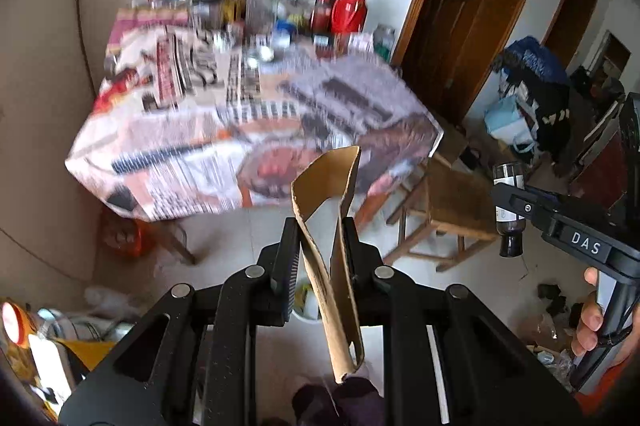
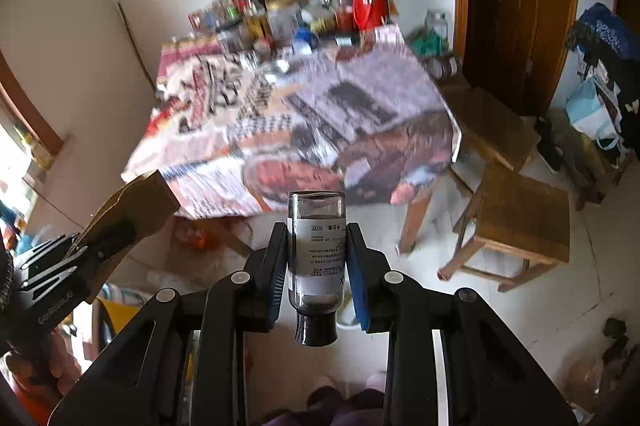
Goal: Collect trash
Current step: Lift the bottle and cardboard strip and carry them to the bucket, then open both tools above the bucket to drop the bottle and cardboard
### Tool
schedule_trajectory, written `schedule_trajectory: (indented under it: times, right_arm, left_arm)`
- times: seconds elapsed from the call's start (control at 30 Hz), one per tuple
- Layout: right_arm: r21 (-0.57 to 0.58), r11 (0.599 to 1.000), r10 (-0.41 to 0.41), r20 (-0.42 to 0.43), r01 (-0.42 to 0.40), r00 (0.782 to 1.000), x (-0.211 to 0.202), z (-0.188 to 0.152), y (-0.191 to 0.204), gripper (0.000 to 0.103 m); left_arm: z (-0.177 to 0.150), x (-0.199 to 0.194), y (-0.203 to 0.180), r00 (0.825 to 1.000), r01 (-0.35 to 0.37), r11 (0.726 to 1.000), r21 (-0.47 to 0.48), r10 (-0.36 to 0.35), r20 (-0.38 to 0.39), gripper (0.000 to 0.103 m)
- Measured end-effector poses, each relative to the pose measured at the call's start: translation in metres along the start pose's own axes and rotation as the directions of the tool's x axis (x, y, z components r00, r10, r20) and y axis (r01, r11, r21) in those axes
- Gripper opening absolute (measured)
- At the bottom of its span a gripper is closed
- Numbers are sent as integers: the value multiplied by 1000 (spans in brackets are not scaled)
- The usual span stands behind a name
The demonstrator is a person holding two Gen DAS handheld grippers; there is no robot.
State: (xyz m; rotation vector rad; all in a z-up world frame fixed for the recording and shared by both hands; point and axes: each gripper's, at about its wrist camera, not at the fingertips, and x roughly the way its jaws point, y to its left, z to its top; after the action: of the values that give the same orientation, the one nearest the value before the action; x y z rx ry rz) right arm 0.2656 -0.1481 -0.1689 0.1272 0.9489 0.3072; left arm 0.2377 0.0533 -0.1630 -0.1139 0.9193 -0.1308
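Right up close we've got the left gripper [image 1: 320, 246] pinched down on a folded strip of brown cardboard [image 1: 332, 226], both pads pressing its sides, with the strip sticking up past the fingertips and hanging down below them toward the camera. Over on the other side, our right gripper [image 2: 317, 250] is clamped around a small clear bottle [image 2: 316, 258] with a white label, held upside down so its dark cap [image 2: 316, 330] points down at us and the flat bottom faces away. So both pieces of trash are up in the air in our grips, not on any surface. From the left camera we can also see the right hand [image 1: 592, 314] wrapped around its handle off at the right edge. Just past the fingertips there's pale tiled floor [image 2: 400, 306], with some bags and clutter along the left, too blurry to name. A bit further out sit two wooden stools [image 2: 520, 218] on the right. Beyond that is the table [image 2: 304, 129] under a busy printed cloth, and its far end is crowded with bottles and jars [image 2: 288, 9], including a red flask [image 2: 370, 5]. Behind it all is a white wall and a dark wooden door [image 2: 520, 5].
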Motion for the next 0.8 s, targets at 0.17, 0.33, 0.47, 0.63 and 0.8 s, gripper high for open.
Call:
schedule_trajectory:
  times: [0.17,0.33,0.47,0.63,0.8]
  right_arm:
    - [-41,999,-30,-82,27,996,45,-19,-21,26]
    - [-36,999,-25,-174,19,984,95,-45,-46,26]
    - [-52,998,-39,-241,27,970,144,-69,-61,26]
    - [-121,992,-60,-324,21,944,213,-103,-72,26]
    - [-145,989,-32,-379,-25,925,277,-124,-75,26]
  left_arm:
    - [-24,62,-8,995,6,999,-32,-9,-101,19]
    - [-66,142,-8,973,-14,996,-85,-6,-230,19]
    - [-109,202,-5,945,-38,994,-103,2,-327,19]
    - [-158,267,7,910,-62,990,-128,3,-415,19]
    - [-191,322,28,889,-97,983,-153,16,-457,19]
